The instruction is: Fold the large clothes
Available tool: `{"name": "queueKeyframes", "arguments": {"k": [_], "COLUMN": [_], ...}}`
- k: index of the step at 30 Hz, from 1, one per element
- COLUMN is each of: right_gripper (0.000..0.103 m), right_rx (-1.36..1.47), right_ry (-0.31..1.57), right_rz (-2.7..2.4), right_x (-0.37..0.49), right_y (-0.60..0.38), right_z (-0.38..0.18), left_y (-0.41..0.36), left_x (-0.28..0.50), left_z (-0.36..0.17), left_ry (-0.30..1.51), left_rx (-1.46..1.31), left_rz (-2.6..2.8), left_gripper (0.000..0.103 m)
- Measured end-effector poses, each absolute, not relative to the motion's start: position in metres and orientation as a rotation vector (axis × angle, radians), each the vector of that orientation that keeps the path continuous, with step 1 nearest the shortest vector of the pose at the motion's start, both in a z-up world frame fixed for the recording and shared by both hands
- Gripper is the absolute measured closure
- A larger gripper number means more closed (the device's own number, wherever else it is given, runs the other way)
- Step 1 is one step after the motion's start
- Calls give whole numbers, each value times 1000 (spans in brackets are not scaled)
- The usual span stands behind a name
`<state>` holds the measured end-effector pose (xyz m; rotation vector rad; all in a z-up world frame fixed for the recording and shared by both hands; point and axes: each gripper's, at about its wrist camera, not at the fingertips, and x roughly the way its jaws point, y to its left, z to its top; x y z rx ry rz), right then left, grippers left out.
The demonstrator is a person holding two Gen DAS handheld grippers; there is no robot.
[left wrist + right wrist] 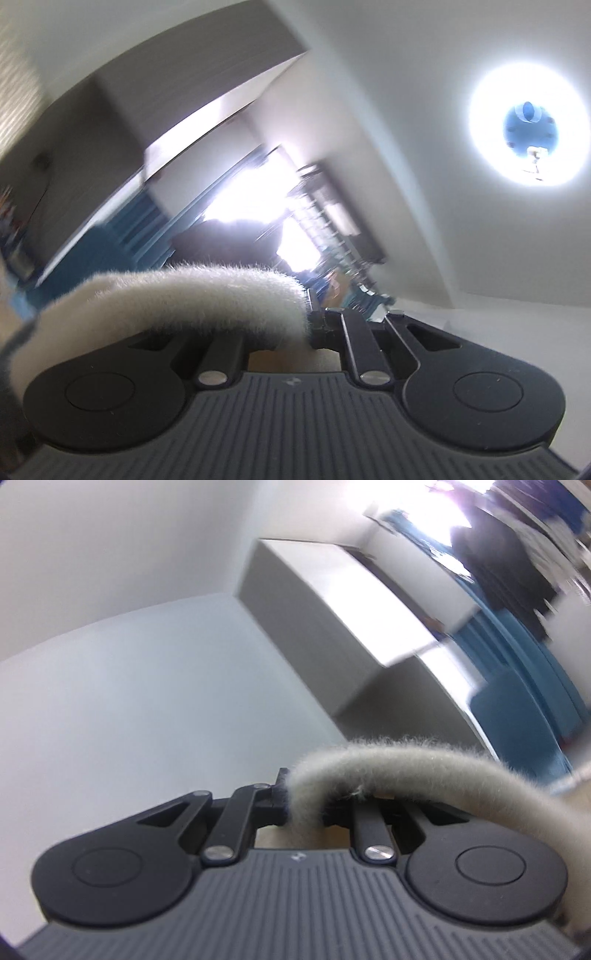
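Both views tilt up toward the ceiling. In the left wrist view a fuzzy cream-white garment (177,295) arches from the lower left edge into my left gripper (312,317), whose jaws are shut on its edge. In the right wrist view the same fuzzy pale garment (406,768) curves in from the right and down into my right gripper (295,801), also shut on the cloth. The rest of the garment hangs below both views, hidden.
A bright round ceiling lamp (528,125) glares at the upper right. A white ceiling beam (332,602) crosses overhead. Blue curtains (524,672) flank a bright window (243,199). A dark shelf rack (332,225) stands blurred by the window.
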<state>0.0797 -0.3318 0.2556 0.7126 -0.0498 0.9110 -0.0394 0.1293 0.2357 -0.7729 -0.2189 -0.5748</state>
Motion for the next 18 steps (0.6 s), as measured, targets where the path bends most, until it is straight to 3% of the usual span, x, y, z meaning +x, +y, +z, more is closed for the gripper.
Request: {"name": "queueKeyframes", "arguments": {"k": [5,9,12,18], "right_gripper": [86,86,86,86], "right_rx": [654,634,631,545], "right_ry": [-120,-107,-64,155], "right_rz": [953,918,854,717], "right_x": [61,65,87,177], "right_y": [-337,-339,-342,-347], "right_z": [334,368,357,257], "left_y": [128,124,115,102], "left_x": [-64,-51,-12,97], "left_z": [300,319,304,195], "left_ry": [-321,-302,-217,57], "left_rx": [-759,-748,-731,-732], "left_rz": [-608,-608,-571,-533], "left_gripper": [90,90,90,89]}}
